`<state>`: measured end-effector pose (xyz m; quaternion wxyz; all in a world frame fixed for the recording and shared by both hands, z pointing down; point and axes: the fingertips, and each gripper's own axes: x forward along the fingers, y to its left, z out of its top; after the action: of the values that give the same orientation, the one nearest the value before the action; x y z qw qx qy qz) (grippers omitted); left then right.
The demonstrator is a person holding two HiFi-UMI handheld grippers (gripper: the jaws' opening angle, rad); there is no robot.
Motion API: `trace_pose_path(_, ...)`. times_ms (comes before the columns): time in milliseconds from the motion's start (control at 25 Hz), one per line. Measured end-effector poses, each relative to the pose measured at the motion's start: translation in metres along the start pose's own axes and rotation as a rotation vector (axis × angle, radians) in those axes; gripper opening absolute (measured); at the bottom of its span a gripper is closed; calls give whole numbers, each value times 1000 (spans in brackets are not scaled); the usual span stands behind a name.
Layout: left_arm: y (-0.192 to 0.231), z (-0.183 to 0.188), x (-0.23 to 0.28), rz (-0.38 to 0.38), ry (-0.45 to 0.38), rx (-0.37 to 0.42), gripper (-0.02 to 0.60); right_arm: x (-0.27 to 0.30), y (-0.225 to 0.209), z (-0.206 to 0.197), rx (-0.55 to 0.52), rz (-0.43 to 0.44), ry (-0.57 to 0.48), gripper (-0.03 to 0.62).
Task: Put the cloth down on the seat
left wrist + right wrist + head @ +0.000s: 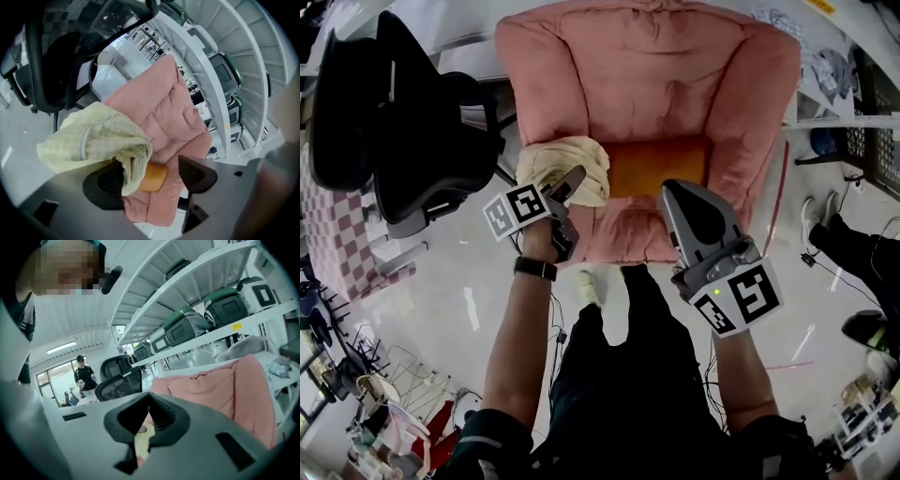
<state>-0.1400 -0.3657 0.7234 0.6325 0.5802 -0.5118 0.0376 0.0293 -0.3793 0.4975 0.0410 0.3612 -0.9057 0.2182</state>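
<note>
A pale yellow checked cloth is bunched at the front left of the pink armchair, by its left arm and the orange seat cushion. My left gripper points into the cloth. In the left gripper view the jaws stand wide apart, and the cloth drapes over the left finger. The cushion and the armchair show between them. My right gripper hovers over the seat's front edge. It is shut with nothing in it. A strip of cloth shows below its jaws.
A black office chair stands close to the armchair's left side. Someone's legs and shoes are at the right, with cables on the floor. White shelves with green and white cases rise behind the armchair. A person stands far off.
</note>
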Motion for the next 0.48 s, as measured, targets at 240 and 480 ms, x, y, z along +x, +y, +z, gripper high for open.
trace_pose_path(240, -13, -9, -23, 22, -1, -116, 354, -4, 15, 23, -10, 22, -33, 5)
trace_pose_path(480, -15, -27, -53, 46, 0, -147, 326, -7, 24, 42, -21, 29, -68, 5)
